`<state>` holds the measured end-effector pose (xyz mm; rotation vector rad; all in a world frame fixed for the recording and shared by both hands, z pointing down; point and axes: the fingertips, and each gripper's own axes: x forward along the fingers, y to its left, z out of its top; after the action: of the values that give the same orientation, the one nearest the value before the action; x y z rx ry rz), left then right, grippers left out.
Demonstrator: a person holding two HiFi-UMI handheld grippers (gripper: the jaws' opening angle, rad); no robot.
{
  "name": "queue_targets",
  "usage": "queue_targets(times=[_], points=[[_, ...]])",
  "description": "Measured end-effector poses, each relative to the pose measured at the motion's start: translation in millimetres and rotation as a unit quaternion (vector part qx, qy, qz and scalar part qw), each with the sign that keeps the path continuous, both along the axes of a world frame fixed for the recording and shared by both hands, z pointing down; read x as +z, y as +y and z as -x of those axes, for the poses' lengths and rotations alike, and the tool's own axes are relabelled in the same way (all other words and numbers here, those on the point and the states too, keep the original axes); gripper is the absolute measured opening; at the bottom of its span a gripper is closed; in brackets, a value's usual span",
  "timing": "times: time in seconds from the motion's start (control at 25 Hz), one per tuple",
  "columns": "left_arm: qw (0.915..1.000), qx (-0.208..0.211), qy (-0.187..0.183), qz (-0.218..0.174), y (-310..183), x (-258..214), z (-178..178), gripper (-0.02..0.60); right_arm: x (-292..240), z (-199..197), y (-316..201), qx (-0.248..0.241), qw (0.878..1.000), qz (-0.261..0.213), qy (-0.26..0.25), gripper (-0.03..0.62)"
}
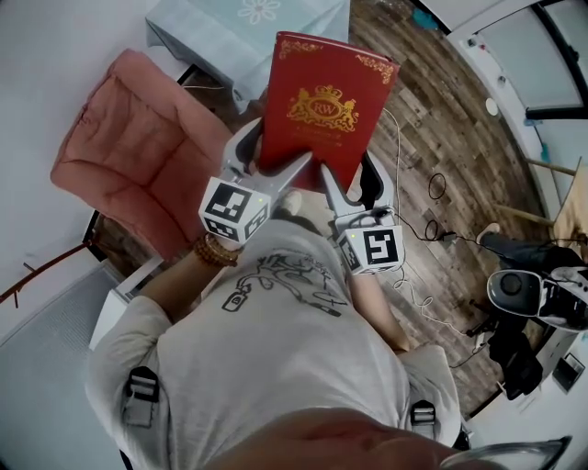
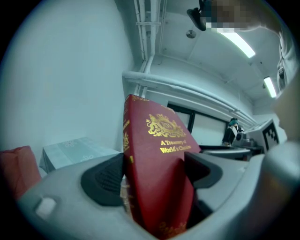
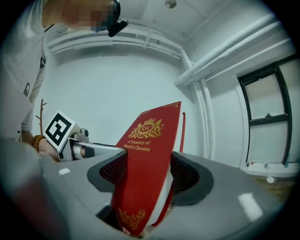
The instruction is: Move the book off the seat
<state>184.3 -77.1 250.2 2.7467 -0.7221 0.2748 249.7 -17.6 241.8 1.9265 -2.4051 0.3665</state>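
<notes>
The book [image 1: 322, 101], red with gilt ornament, is held in the air by both grippers, its front cover turned up toward the head camera. Its lower left edge is pinched by the left gripper [image 1: 278, 147] and its lower right edge by the right gripper [image 1: 349, 170]. In the left gripper view the book [image 2: 157, 159] is seen standing between the two dark pads, which are pressed on its covers. In the right gripper view the book [image 3: 150, 145] is clamped in the same way, leaning a little to one side. The pink seat [image 1: 138, 147] lies left of the book and apart from it. The book appears to hang over the floor [image 1: 441, 119], beside a pale desk [image 1: 220, 27].
</notes>
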Motion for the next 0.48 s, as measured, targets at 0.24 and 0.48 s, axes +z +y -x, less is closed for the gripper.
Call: queue_targets(times=[0.24,0.48], points=[[1.0,0.004,0.005,0.001,-8.6,9.6,-5.8,0.394,9.7,-5.0,-7.5,0.008,1.0,0.0,0.002,0.286],[0.9999,-0.001,0.015,-0.001,-4.8,6.1,-5.8,0.394,4.2,-5.4,-4.6,0.006,1.0,-0.008,0.01,0.285]])
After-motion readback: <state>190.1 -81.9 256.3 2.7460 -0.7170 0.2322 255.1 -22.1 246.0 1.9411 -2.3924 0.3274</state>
